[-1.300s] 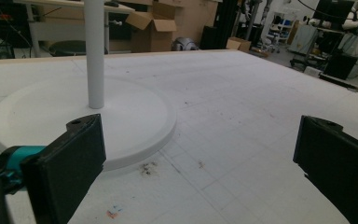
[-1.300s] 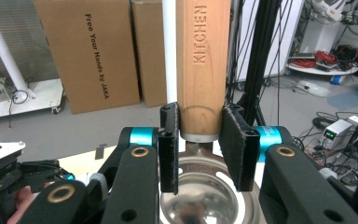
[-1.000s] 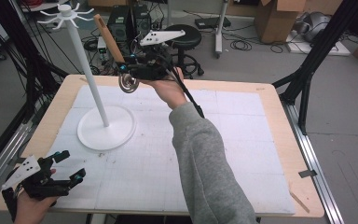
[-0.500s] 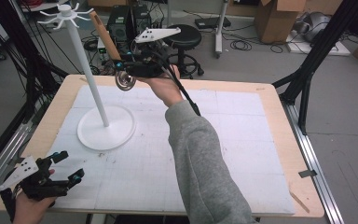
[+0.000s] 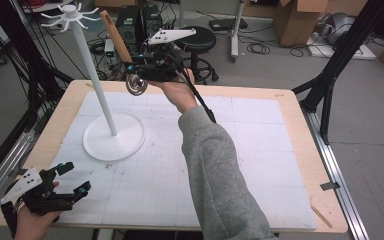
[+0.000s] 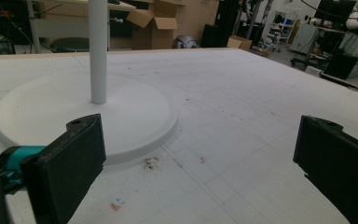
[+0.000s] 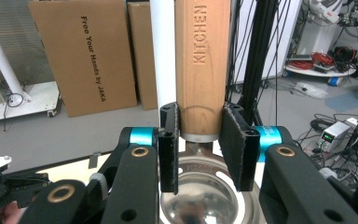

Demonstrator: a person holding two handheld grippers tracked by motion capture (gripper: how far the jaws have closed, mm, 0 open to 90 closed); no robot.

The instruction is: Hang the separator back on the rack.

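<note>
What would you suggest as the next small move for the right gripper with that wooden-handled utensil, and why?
Probably lift the right gripper toward the stand's hooks: it is shut on the utensil's wooden handle, whose top sits below the hooks, beside the white pole.

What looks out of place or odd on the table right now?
Nothing is spilled or broken. The ladle is held off the table in the right gripper, wooden handle tilted up beside the white stand, not hung on it. A few dark smudges mark the white mat near the stand's base.
</note>
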